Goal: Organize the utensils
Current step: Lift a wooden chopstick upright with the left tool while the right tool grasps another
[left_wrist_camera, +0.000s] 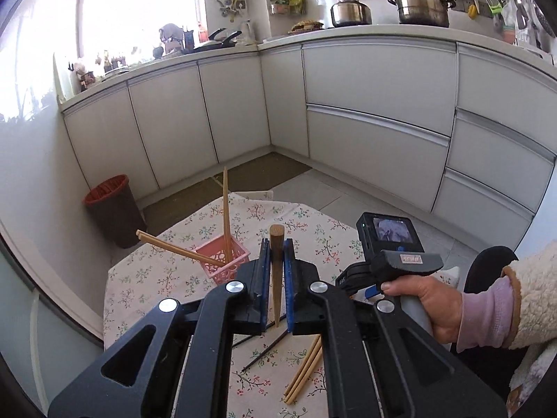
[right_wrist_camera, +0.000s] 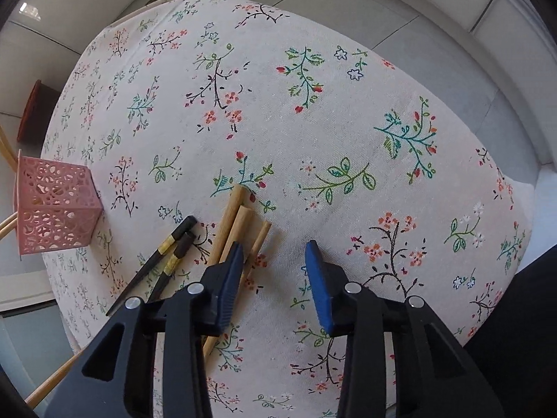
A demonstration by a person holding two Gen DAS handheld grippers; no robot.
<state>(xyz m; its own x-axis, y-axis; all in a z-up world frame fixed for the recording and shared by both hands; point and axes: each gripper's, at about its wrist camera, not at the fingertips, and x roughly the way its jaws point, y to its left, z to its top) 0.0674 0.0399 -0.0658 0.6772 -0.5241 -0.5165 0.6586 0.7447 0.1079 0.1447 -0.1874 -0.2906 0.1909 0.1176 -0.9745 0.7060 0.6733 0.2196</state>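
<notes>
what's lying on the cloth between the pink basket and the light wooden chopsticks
Two black chopsticks lie between the pink basket and the light wooden chopsticks; the right wrist view shows it best.

Matt wooden chopsticks (right_wrist_camera: 240, 223), perforated plastic basket (right_wrist_camera: 55, 216), printed cloth (right_wrist_camera: 313, 132).
</notes>
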